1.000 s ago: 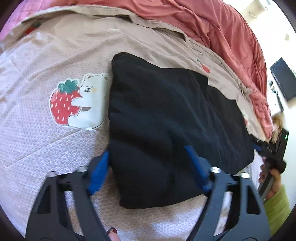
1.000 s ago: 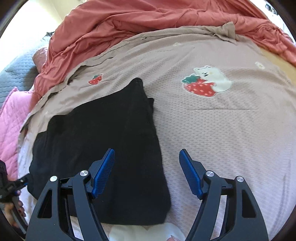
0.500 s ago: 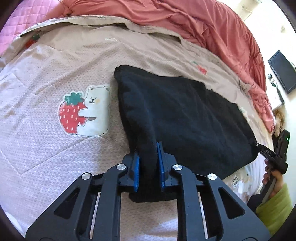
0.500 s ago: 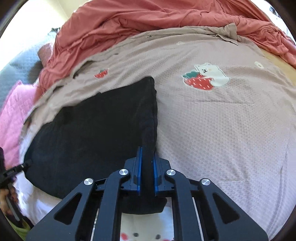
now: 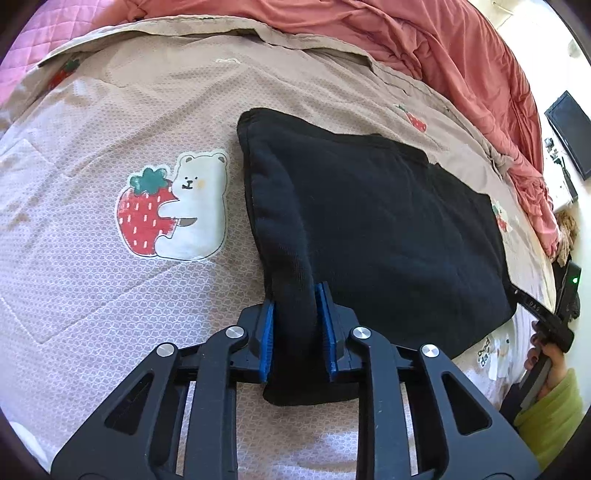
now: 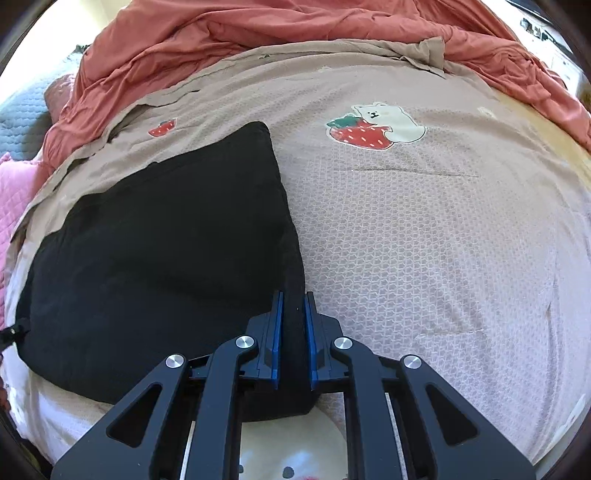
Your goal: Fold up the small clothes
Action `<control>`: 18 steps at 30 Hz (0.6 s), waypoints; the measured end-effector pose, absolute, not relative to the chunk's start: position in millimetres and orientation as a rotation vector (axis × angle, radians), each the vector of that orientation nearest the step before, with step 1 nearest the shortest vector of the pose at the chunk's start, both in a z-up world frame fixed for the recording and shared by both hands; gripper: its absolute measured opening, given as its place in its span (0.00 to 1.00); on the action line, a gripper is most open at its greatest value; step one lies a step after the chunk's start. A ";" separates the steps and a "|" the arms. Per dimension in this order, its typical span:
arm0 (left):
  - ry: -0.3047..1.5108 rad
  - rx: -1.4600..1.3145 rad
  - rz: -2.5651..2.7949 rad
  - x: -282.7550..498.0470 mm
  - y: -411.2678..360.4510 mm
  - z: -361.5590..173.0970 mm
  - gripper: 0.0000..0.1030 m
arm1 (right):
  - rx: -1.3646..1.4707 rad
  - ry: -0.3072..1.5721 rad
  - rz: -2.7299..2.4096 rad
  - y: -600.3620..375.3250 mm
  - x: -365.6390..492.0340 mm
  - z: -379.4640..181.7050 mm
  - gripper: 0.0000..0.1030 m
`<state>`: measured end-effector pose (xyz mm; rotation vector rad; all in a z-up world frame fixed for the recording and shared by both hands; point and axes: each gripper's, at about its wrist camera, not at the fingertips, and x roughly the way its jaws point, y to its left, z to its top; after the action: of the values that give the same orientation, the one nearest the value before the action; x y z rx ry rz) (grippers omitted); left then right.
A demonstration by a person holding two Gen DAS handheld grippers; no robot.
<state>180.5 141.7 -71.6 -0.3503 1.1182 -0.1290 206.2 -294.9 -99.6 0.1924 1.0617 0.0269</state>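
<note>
A black garment [image 5: 376, 229] lies folded on a beige bedsheet [image 5: 92, 258] with strawberry-and-bear prints. My left gripper [image 5: 295, 314] is shut on the garment's near left corner, which bunches up between the blue pads [image 5: 266, 332]. In the right wrist view the same black garment [image 6: 155, 251] spreads to the left, and my right gripper [image 6: 293, 325] is shut on its near right corner. The right gripper also shows at the far right of the left wrist view [image 5: 554, 325], held by a hand in a green sleeve.
A rumpled red-orange duvet [image 6: 258, 33] is piled along the far side of the bed. A pink quilted cover [image 6: 14, 192] lies at the left. A strawberry-bear print [image 5: 173, 206] is left of the garment. A dark screen [image 5: 572, 129] hangs on the right wall.
Both grippers were open a second ago, astride the garment's near corners. They closed on the fabric and now pinch it, the corners lifted slightly.
</note>
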 end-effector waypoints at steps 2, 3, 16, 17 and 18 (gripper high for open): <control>1.077 -0.347 -0.114 176.6 146.1 -61.7 0.16 | 0.182 1.050 0.028 -293.3 204.9 -92.3 0.10; 1.044 -0.333 -0.103 174.9 147.2 -54.0 0.16 | 0.171 1.030 0.033 -291.9 202.9 -84.7 0.10; 0.983 -0.232 -0.249 181.9 98.6 -51.7 0.28 | 0.110 0.941 0.046 -273.0 235.3 -52.4 0.33; 1.008 -0.209 -0.249 184.0 93.0 -58.4 0.32 | 0.107 0.942 0.043 -270.6 240.3 -52.4 0.34; 1.020 -0.197 -0.247 183.5 90.7 -62.4 0.33 | 0.098 0.944 0.035 -268.3 248.5 -52.9 0.35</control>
<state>183.5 90.7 -62.4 -0.1968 1.0198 -0.2468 248.5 -268.3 -52.9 0.0979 0.9438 0.0349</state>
